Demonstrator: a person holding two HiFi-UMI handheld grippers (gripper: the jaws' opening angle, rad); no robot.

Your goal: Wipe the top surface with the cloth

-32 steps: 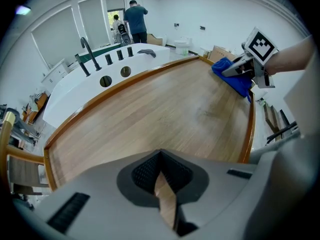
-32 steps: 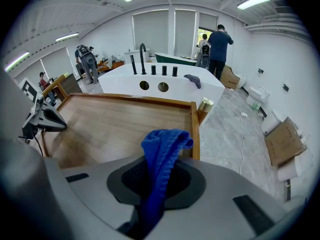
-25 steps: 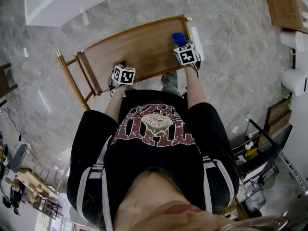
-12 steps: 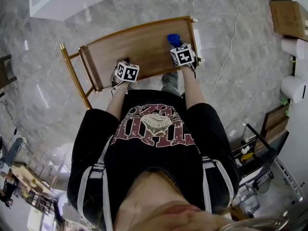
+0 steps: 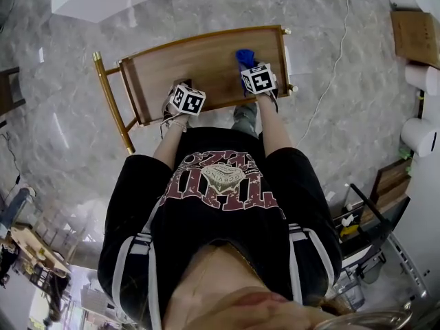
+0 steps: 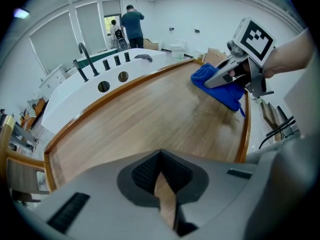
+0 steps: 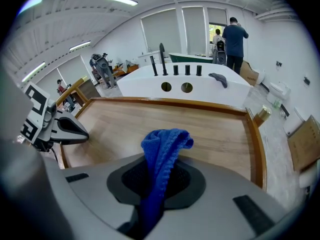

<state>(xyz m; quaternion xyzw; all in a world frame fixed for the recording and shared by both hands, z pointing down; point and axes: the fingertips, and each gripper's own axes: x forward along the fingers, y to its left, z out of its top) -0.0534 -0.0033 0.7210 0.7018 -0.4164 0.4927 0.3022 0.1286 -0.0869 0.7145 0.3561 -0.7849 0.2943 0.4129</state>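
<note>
while pinched in right hand-held gripper (image 7: 157,180), cloth (image 7: 163,145) bunched

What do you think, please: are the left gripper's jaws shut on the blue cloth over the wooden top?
Not the left: the right gripper has its jaws shut on the blue cloth over the wooden top, as the right gripper view shows.

We saw the blue knitted cloth (image 7: 162,149) bunched between the fingers of the right gripper (image 7: 152,184), touching the wooden, gold-rimmed tabletop (image 5: 199,60) near its right end.
</note>
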